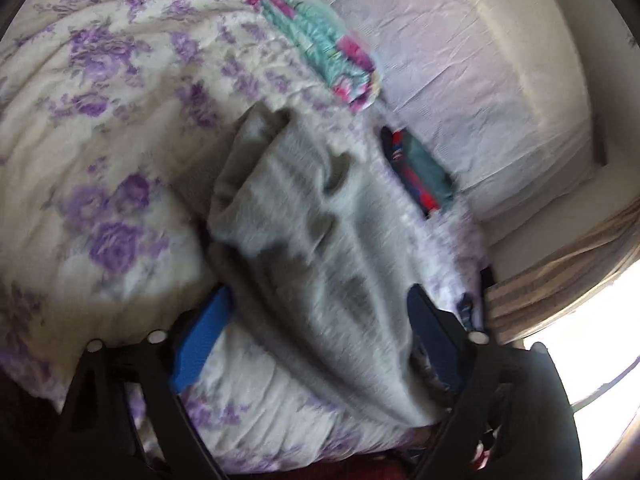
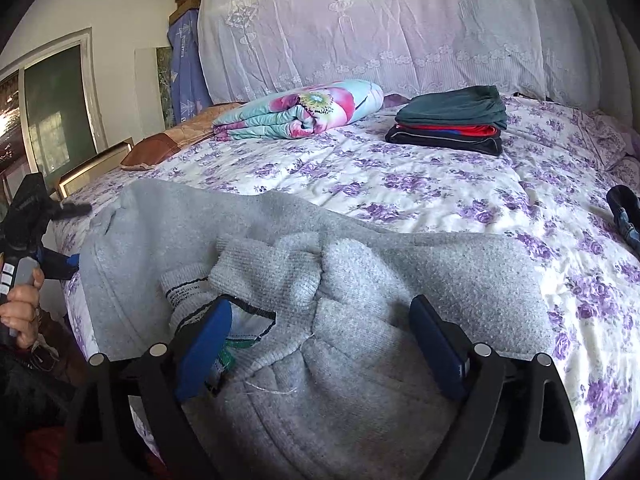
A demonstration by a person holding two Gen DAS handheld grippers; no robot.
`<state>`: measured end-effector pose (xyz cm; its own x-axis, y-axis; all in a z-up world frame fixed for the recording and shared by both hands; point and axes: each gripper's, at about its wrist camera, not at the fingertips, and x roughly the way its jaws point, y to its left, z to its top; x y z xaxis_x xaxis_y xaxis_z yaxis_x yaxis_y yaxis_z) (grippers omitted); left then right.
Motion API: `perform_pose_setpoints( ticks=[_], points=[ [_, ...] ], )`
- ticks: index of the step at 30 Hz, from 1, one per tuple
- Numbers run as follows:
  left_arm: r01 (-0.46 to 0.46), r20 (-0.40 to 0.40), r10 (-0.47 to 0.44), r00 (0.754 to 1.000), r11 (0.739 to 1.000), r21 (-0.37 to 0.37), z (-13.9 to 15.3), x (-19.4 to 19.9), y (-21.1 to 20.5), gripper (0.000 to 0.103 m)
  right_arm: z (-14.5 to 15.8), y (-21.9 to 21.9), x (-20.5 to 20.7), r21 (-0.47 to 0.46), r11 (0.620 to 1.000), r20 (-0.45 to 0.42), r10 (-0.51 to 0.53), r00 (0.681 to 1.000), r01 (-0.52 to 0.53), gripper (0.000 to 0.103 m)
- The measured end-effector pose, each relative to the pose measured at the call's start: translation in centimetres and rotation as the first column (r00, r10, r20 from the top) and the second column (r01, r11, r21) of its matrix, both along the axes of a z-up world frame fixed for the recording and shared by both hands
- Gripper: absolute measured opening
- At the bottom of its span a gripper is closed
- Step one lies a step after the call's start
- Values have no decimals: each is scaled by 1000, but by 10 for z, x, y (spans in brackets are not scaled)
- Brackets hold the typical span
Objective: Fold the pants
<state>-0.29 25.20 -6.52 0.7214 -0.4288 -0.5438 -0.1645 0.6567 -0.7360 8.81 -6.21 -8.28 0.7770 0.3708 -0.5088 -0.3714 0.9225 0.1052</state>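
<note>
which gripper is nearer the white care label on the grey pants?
Right. The right gripper straddles the waistband of the grey pants, its left pad beside the care label. The left gripper is at the pants' far left edge.

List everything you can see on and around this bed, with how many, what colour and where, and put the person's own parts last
grey pants: one, grey, bunched at the near edge of the bed, between both grippers' fingers
bedspread: one, white with purple flowers, covering the bed
folded quilt: one, turquoise and pink floral, far left on the bed
stack of folded clothes: one stack, dark green over red over black, far side of the bed
denim garment: one, blue, right edge of the bed
lace cover: one, pale lilac, behind the bed
left gripper: black with blue pads, jaws apart around the pants
right gripper: black with blue pads, jaws wide over the pants
hand: one, gripping the left gripper's handle
</note>
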Motion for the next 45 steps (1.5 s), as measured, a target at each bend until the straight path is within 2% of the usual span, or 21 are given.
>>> perform_pose_setpoints(
  ticks=[2,4,7,9,13,14,15,17,18,22,25,27,31,33,37,39,44,45],
  points=[
    [-23,-32,23,999,1000,-6,0,-5,2,77,0,0,0,2,1000,2,1,1000,-1,92],
    [-50,-67,47,997,998,-48,-2,-3,5,77,0,0,-1,2,1000,2,3,1000,-3,92],
    [-80,-89,72,993,993,-86,-5,12,8,85,0,0,-1,6,1000,3,6,1000,-6,93],
    [-88,-74,82,994,992,-91,-2,18,4,91,-1,-1,-1,10,1000,2,9,1000,-9,93],
    [-91,-2,91,996,991,-98,0,19,3,88,0,-1,-1,15,1000,3,12,1000,-12,93],
    [-90,14,92,996,991,-99,-1,17,5,76,0,-1,-1,16,1000,3,12,1000,-12,94],
    [-91,21,94,995,991,-96,-3,15,6,58,0,-1,-1,16,1000,3,13,1000,-13,94],
    [-85,22,88,996,990,-113,-12,12,12,42,0,-1,-2,17,1000,3,14,1000,-14,94],
    [-78,28,82,996,989,-124,-15,11,15,39,0,-1,-2,17,1000,3,15,1000,-15,94],
    [-57,63,67,996,988,-144,-14,7,16,37,0,0,-2,16,1000,3,16,1000,-16,94],
    [-74,40,82,996,982,-175,-19,9,18,41,1,0,-2,16,1000,4,16,1000,-16,94],
    [-95,36,103,994,978,-187,-18,10,17,48,0,-1,-3,20,1000,6,18,1000,-18,95],
    [-149,-75,140,987,980,-129,-12,13,12,50,0,-1,-4,26,999,6,25,1000,-26,95],
    [-155,-107,141,984,979,-132,-10,9,15,56,0,-2,-4,30,999,7,31,1000,-31,96],
    [-132,-150,106,983,976,-174,-15,16,23,58,0,-2,-3,31,999,7,36,999,-37,97],
    [-130,-156,103,982,976,-174,-14,21,21,67,0,-2,-2,32,999,6,36,999,-37,97],
    [-96,-126,86,988,993,-74,-3,36,1,87,0,-1,-3,31,999,6,36,999,-37,97],
    [-91,-111,85,990,994,-54,-2,37,-1,86,0,-1,-3,31,999,4,37,999,-38,97]
  ],
)
